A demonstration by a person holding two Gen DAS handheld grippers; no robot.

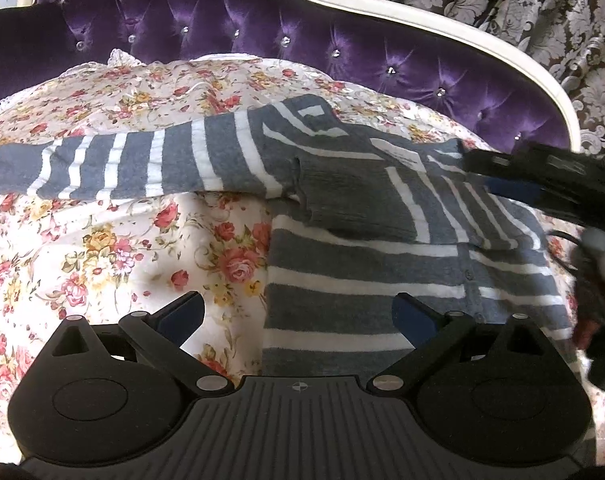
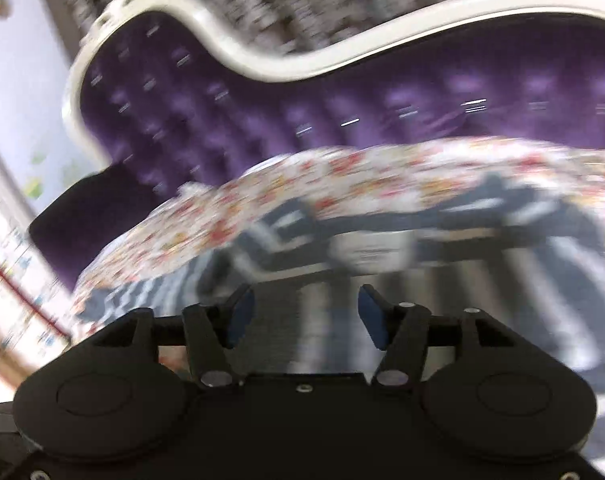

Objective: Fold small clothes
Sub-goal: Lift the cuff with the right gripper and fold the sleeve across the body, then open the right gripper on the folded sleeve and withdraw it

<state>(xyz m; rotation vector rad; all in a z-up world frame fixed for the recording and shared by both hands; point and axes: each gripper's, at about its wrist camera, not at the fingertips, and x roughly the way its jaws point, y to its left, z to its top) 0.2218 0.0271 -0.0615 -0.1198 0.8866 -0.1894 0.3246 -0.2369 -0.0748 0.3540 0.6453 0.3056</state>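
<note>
A small grey-and-white striped cardigan (image 1: 342, 216) lies on a floral bedspread (image 1: 114, 248). Its left sleeve (image 1: 114, 164) stretches out flat to the left; the right sleeve is folded across the chest. My left gripper (image 1: 298, 312) is open and empty, hovering over the cardigan's lower left edge. My right gripper (image 1: 502, 184) reaches in from the right at the cardigan's right shoulder. In the blurred right wrist view the right gripper (image 2: 306, 312) is open and empty above the striped cardigan (image 2: 382, 264).
A purple tufted headboard (image 1: 262, 32) with a cream frame stands behind the bed, also in the right wrist view (image 2: 342, 96). Patterned curtains (image 1: 522, 8) hang behind it. A dark pillow (image 1: 18, 52) sits at the back left.
</note>
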